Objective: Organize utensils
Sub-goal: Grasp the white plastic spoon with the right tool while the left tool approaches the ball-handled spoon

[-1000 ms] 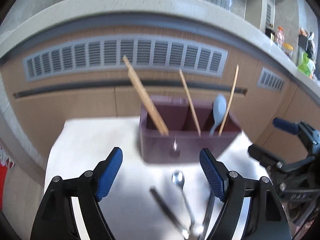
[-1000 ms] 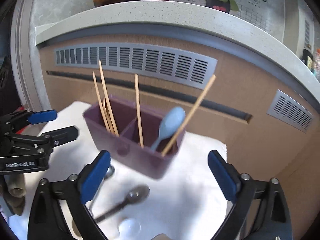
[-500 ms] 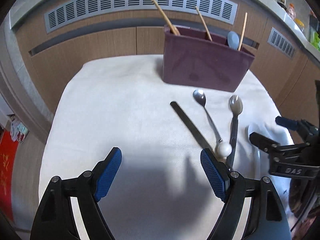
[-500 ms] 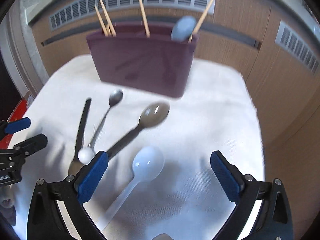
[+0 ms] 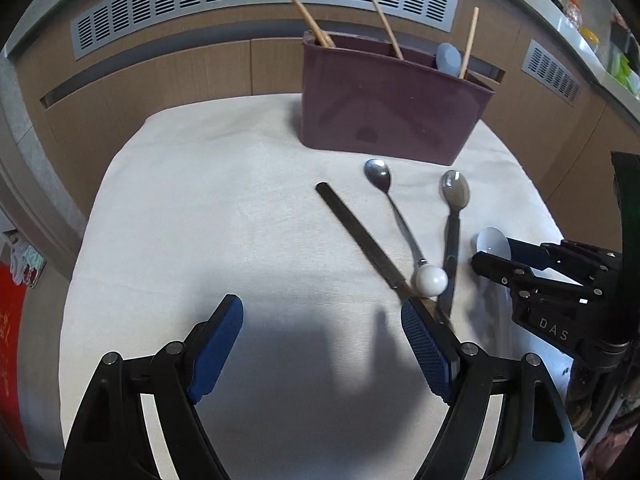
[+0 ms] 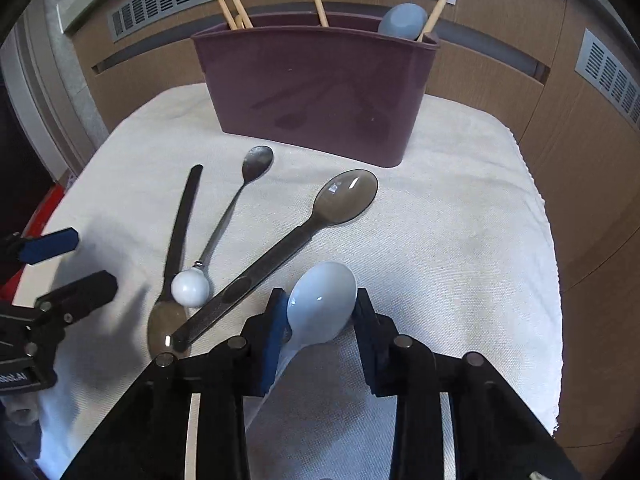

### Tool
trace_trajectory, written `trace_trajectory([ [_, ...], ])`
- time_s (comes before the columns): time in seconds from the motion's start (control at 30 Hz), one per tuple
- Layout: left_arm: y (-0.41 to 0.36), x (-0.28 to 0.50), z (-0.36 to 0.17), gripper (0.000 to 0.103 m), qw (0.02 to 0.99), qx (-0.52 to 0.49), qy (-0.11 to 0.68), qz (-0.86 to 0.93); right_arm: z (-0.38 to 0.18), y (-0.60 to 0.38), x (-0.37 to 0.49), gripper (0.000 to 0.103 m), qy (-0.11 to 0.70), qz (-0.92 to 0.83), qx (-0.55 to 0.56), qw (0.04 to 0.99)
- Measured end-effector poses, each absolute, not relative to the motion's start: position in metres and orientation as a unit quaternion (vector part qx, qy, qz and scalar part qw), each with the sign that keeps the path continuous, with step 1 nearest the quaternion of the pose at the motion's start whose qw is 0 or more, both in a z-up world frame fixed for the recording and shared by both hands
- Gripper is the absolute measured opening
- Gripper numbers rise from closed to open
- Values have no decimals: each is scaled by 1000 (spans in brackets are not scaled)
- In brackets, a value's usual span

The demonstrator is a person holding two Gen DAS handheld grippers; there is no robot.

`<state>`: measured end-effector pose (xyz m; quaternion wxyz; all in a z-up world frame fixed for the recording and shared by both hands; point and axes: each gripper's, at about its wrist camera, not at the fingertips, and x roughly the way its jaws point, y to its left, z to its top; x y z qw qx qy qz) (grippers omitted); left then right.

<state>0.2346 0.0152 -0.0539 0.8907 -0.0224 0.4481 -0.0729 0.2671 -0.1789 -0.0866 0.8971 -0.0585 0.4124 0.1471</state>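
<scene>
The right hand-held gripper [image 6: 320, 312] has just been closing and now pinches the white spoon [image 6: 322, 306] by its bowl, low on the cloth-covered table [image 6: 460, 240]. The left hand-held gripper [image 5: 322, 344] hangs wide open and empty over bare cloth, its right finger just beside the black-handled spoon [image 5: 360, 236]. The purple caddy [image 6: 316, 92] stands near the far table edge, with open cloth to its right.

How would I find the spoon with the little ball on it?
Start at the purple utensil box standing on the white cloth. Four utensils lie in front of it; the thin metal spoon lies between two dark ones. Only it ends in a round white ball.

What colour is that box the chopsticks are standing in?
The utensil holder is a dark purple, almost plum; the right wrist view shows it best.
</scene>
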Motion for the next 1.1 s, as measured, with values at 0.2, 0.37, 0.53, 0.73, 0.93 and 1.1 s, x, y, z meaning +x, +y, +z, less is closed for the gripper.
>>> trace_trajectory([
  [0.2, -2, 226, -41, 79, 901, -34, 415, -124, -78, -211, 256, 31, 404, 135, -31, 904],
  [0.37, -22, 234, -46, 32, 888, -37, 428, -163, -77, -241, 246, 31, 395, 113, -9, 911],
  [0.53, -40, 244, -60, 30, 881, -20, 446, -156, -79, -249, 242, 31, 391, 115, 9, 913],
  [0.73, -48, 255, -65, 30, 881, -7, 452, -141, -79, -250, 240, 31, 385, 120, 13, 915],
  [0.93, -55, 261, -66, 30, 883, 1, 449, -134, -83, -250, 241, 31, 387, 116, 14, 914],
  [1.1, -56, 258, -67, 23, 886, 11, 445, -134, -82, -249, 239, 31, 385, 111, 10, 916],
])
